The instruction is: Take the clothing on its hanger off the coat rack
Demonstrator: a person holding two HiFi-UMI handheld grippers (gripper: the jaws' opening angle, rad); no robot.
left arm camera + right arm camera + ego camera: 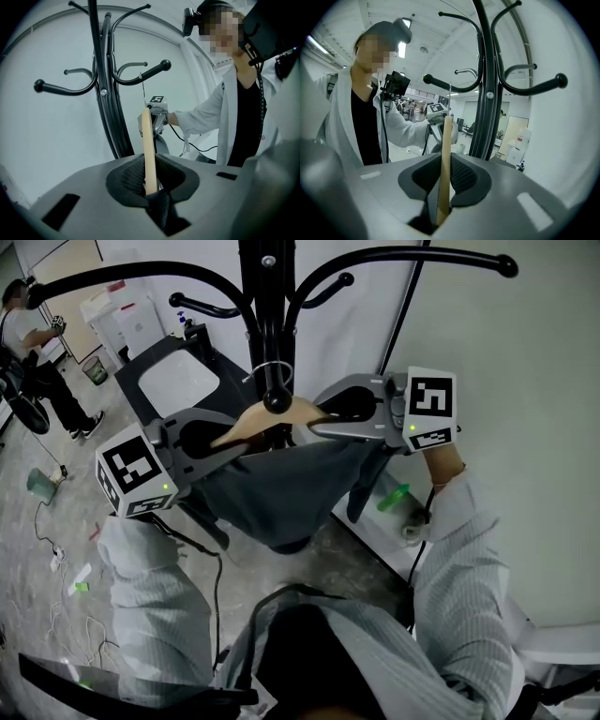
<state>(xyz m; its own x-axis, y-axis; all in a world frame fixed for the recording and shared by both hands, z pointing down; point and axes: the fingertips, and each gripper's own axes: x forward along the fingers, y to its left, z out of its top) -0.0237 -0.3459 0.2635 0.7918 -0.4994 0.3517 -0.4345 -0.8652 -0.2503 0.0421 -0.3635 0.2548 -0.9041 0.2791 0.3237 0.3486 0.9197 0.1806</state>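
Fingers (131,176) pinch hanger (242,425) ends | hanger centre hidden behind rack peg (277,401)

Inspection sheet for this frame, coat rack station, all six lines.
Surface: grey concrete floor, littered.
Job's things: dark grey garment on light wooden hanger, hook over black metal coat rack peg.
Clutter: green cup on floor; green bottle by wall.
Grippers: left tool and right tool each shut on a hanger arm.
Cables: black cable from left tool; thin leads on floor.
Surroundings: white wall; second person far left.
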